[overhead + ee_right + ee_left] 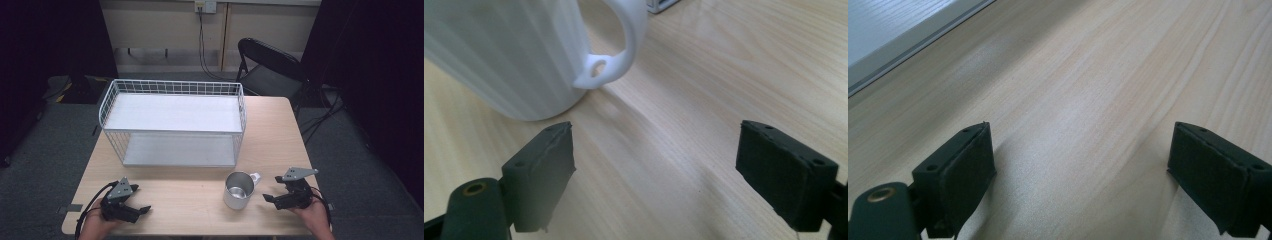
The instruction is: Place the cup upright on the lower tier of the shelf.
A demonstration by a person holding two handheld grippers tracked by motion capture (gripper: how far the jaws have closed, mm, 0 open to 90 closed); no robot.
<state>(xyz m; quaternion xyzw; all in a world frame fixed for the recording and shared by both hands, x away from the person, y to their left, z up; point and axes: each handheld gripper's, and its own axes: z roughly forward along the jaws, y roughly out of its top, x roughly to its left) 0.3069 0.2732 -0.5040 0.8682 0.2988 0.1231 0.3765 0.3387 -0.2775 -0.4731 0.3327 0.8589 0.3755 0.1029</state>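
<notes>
fingers of the right gripper [656, 175] stand wide apart over bare table [704, 75], grasping nothing. mug [519, 55] sits at upper left of the right gripper view, handle [624, 45] turned toward frame centre, just beyond the left finger [541, 172] and apart from it. left gripper [1080, 175] likewise spread, nothing between. in the high view the mug [239, 190] stands lower centre, near the right gripper [272, 198], in front of the wire rack [172, 122]; left gripper [142, 210] lower left, well apart.
</notes>
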